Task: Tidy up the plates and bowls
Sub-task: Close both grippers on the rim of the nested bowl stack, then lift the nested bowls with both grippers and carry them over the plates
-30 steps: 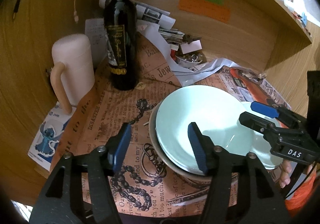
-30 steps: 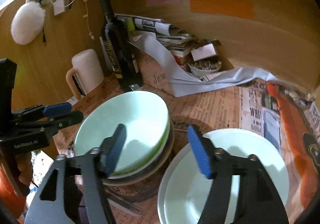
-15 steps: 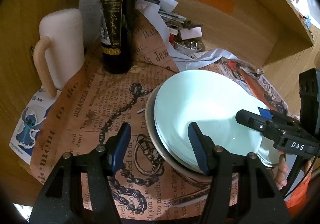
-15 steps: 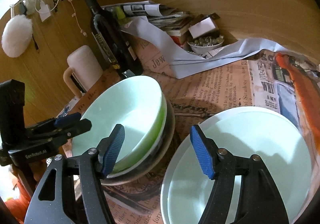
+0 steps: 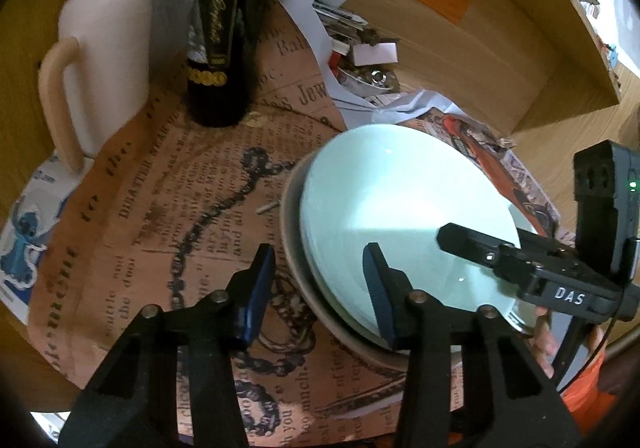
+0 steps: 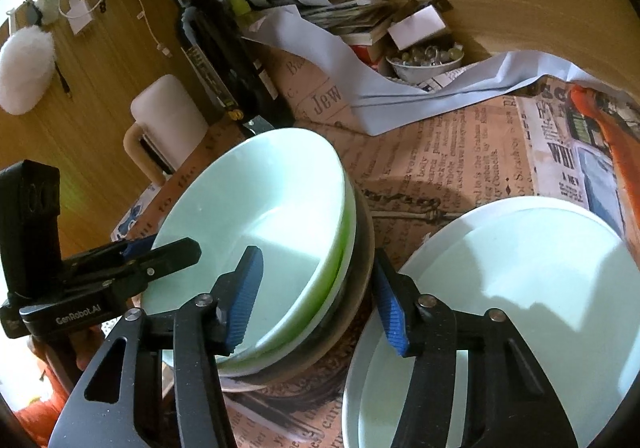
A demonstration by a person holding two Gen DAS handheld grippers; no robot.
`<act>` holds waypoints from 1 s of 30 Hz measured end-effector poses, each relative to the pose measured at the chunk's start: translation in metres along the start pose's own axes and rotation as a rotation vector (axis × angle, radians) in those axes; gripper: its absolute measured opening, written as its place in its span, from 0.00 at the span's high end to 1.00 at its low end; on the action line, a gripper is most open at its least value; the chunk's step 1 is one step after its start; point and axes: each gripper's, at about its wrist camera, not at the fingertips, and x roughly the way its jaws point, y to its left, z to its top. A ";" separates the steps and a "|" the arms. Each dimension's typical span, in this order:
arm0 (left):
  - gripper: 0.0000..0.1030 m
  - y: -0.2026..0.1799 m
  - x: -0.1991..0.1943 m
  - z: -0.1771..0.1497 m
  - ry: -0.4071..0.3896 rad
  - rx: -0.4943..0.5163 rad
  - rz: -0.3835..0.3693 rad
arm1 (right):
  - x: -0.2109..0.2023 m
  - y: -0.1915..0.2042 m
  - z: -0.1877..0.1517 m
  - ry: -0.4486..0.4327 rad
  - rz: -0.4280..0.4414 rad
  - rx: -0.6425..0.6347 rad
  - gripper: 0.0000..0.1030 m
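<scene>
On the left, the left gripper [image 5: 318, 280] is straddling the near-left rim of the bowl stack [image 5: 400, 224]. One finger is hanging outside over the newspaper sheet [image 5: 160, 216] and the other is sitting inside the pale green top bowl. Its jaws have just been closing in, but the pads aren't pressing on the rim yet as far as I can see, so still apart.

Moving right, the right gripper [image 6: 318, 296] is doing the mirror thing on the opposite rim. Its left pad is inside the bowl and its right pad is outside, in the gap between the stack and the white plates [image 6: 520, 288] sitting just beside it. Its jaws have also just been narrowing, with the rim between them and no clamp visible.

So the rim is running crosswise between each pair of fingers, and both hands look about equally close. My guess is they're going for a two-handed lift.
</scene>
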 end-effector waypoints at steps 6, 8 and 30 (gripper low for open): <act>0.58 -0.007 0.004 -0.002 -0.003 0.020 0.011 | 0.002 0.003 -0.001 -0.008 -0.021 -0.001 0.51; 0.58 -0.008 0.004 -0.002 -0.003 0.012 0.017 | 0.001 0.003 -0.001 -0.015 -0.025 0.006 0.52; 0.58 -0.017 -0.009 0.000 -0.052 -0.047 0.025 | -0.013 0.007 0.000 -0.072 -0.050 0.024 0.59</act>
